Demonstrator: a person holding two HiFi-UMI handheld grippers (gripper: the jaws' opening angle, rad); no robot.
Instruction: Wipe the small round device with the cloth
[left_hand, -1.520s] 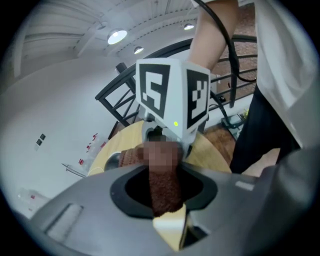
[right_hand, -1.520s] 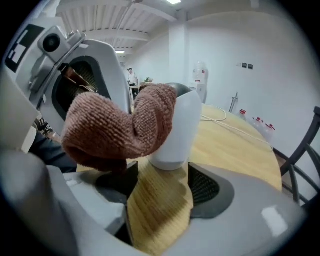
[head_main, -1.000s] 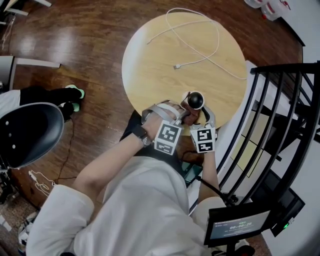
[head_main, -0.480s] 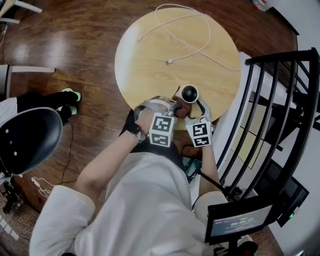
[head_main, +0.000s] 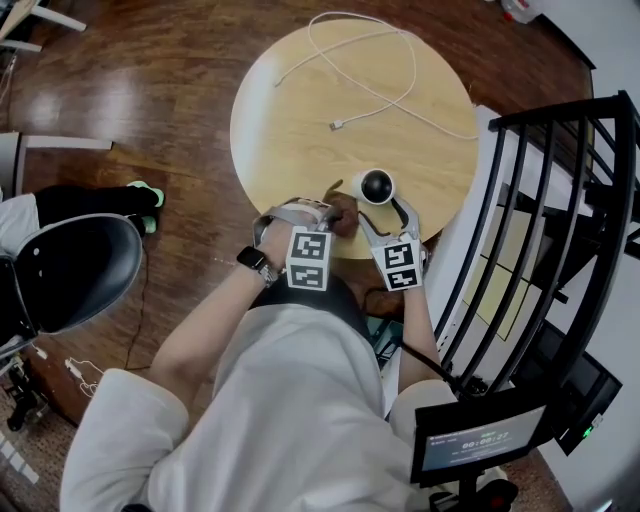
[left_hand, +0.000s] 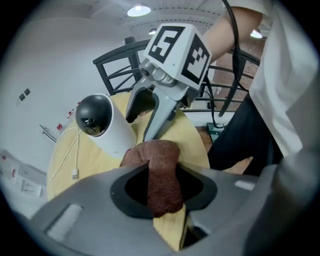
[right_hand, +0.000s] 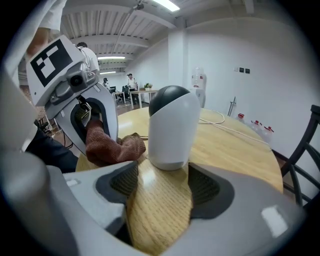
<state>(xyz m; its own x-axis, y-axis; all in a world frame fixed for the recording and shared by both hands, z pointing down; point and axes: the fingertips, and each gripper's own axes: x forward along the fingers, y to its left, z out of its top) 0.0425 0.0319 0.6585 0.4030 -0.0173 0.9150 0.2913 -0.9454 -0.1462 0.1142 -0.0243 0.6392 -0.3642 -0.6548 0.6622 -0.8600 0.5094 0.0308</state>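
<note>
A small white round device (head_main: 375, 186) with a black domed top stands upright near the round wooden table's (head_main: 300, 120) near edge. My left gripper (head_main: 335, 217) is shut on a brown cloth (head_main: 343, 213), which hangs down to the tabletop just left of the device's base. In the left gripper view the cloth (left_hand: 161, 172) fills the gap between the jaws, and the device (left_hand: 102, 127) lies beyond them. My right gripper (head_main: 384, 212) is open behind the device; in its own view the device (right_hand: 172, 127) stands just past its jaw tips, with only bare wood between the pads (right_hand: 126, 181).
A white cable (head_main: 385, 95) snakes over the table's far half. A black metal railing (head_main: 560, 200) runs close along the right, and a black chair (head_main: 70, 270) stands at the left. A small screen (head_main: 480, 440) sits low on the right. The table's edge is just under both grippers.
My left gripper has come down and drawn a little left, away from the device's top, with the cloth still in it. The right gripper and the device have kept their places.
</note>
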